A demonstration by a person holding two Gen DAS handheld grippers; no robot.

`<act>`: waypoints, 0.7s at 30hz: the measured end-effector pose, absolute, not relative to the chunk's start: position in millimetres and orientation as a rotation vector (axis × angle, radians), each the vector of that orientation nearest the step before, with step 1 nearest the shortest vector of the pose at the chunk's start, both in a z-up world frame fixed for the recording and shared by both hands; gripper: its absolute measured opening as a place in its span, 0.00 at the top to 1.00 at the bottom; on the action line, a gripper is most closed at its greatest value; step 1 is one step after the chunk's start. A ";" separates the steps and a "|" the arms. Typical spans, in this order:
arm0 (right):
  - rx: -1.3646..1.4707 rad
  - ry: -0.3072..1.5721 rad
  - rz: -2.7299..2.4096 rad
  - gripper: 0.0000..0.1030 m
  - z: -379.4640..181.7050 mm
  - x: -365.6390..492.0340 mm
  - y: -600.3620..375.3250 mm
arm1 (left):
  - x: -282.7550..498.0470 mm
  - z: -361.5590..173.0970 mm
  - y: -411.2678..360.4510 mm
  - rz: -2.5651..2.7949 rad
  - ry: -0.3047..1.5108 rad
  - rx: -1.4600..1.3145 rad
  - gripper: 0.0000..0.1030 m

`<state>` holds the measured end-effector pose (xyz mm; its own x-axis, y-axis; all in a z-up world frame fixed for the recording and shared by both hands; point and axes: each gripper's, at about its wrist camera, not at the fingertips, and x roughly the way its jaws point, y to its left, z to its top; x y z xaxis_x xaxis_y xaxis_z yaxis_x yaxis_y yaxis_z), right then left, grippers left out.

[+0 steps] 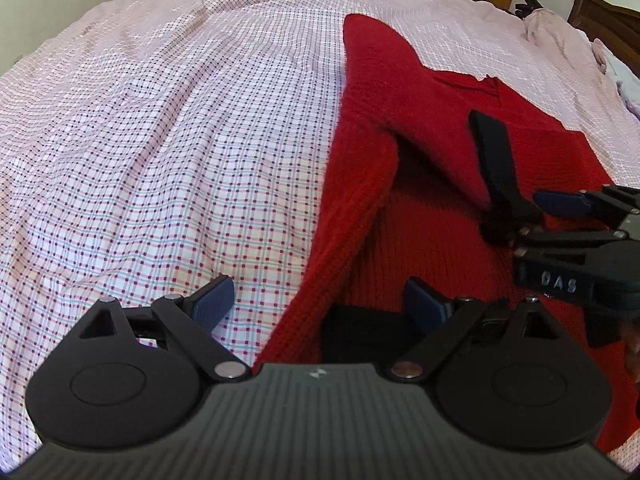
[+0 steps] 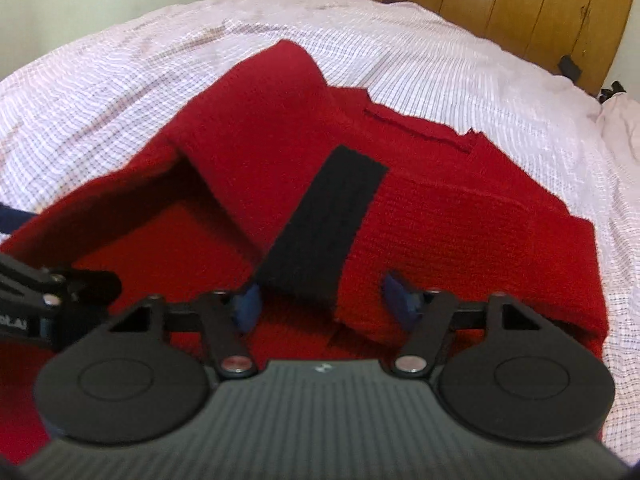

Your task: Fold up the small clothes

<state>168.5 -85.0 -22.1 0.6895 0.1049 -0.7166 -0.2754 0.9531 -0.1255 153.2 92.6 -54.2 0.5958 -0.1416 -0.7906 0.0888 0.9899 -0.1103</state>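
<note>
My left gripper (image 1: pixel 320 300) sits with its blue-padded fingers (image 1: pixel 214 294) spread wide and nothing between them, straddling the left edge of the red knitted sweater (image 1: pixel 400 128) that lies on the bed with the pink-and-white checked sheet (image 1: pixel 160 140). One pad is over the sheet, the other over the red knit. From this side I see the folded-over sleeve running down from the shoulder, its black cuff (image 1: pixel 496 160) lying across the body of the sweater, and my right gripper (image 1: pixel 536 216) coming in from the right edge, low over the knit near the cuff's end.

The right wrist view gives me the cuff (image 2: pixel 332 220) head-on: a black band slanting down toward the camera, its near end between the right gripper's (image 2: pixel 324 300) parted blue pads (image 2: pixel 246 304). The pads are apart, gripping nothing. Whether the left pad touches the cuff I cannot tell. This view also shows the sweater's right side folded over in a flat panel (image 2: pixel 500 240), and the wooden wardrobe doors (image 2: pixel 520 0) behind the bed, which the left view barely catches. Part of the left gripper's black linkage (image 2: pixel 60 284) pokes in at the left edge.
</note>
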 end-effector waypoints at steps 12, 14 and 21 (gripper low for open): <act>-0.064 0.619 0.160 0.87 49.1 147.0 -141.8 | 151.8 -56.4 91.8 -0.134 0.917 -0.050 0.06; -0.034 0.598 0.116 0.87 57.0 142.9 -160.7 | 151.8 -56.4 92.1 -0.136 0.917 -0.051 0.06; 0.103 0.631 0.004 0.87 53.0 131.2 -227.3 | 152.8 -57.5 90.0 -0.133 0.918 -0.040 0.05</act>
<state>131.2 -227.3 53.0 0.8074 0.0358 -0.5890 0.0274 0.9948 0.0979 152.8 90.0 -57.5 0.6002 -0.1313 -0.7890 0.0974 0.9911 -0.0909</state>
